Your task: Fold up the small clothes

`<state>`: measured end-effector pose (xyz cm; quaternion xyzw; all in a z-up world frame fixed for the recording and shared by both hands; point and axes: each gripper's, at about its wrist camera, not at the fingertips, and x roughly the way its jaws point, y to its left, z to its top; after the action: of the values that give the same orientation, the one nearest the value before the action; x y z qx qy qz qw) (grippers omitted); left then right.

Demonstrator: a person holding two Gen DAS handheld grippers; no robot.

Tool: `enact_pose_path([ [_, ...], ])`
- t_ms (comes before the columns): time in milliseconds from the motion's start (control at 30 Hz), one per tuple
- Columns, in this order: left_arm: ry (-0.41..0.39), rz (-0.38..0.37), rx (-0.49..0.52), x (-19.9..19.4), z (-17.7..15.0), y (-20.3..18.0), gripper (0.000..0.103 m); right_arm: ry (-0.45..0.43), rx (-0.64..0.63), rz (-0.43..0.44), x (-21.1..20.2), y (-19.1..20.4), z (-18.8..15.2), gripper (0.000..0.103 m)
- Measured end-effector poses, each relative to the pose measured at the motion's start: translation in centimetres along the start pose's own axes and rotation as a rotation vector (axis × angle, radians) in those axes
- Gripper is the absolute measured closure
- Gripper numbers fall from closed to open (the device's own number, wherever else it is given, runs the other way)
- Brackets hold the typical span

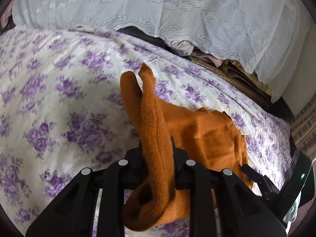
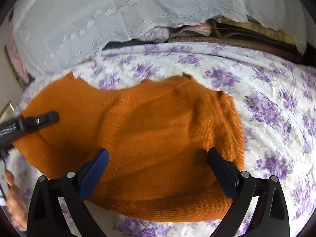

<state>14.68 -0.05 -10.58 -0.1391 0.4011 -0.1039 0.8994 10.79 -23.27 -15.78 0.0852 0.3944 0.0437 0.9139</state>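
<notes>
An orange knitted garment (image 2: pixel 158 138) lies spread on a bed with a white sheet printed with purple flowers (image 2: pixel 276 108). My left gripper (image 1: pixel 157 148) is shut on a bunched edge of the garment (image 1: pixel 154 118), which rises between its jaws and stands up in a fold. The rest of the garment (image 1: pixel 207 136) lies to its right. In the right wrist view the left gripper (image 2: pixel 47 117) enters from the left over the garment's left edge. My right gripper (image 2: pixel 158 154) is open, its blue-padded fingers (image 2: pixel 94 169) wide apart just above the garment's near part.
A white lace cloth (image 1: pixel 158 6) covers a pile at the far side of the bed, with brown folded textiles (image 2: pixel 246 35) showing under it. A brick wall (image 1: pixel 304 122) is at the right. The flowered sheet extends left (image 1: pixel 49 98).
</notes>
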Motion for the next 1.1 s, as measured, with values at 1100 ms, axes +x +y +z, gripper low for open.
enact_pose_path([
  [1100, 0.041, 0.009, 0.268, 3.9, -3.8, -14.9, 0.083, -0.087, 0.605, 0.294, -3.2, -12.7, 0.8, 0.003],
])
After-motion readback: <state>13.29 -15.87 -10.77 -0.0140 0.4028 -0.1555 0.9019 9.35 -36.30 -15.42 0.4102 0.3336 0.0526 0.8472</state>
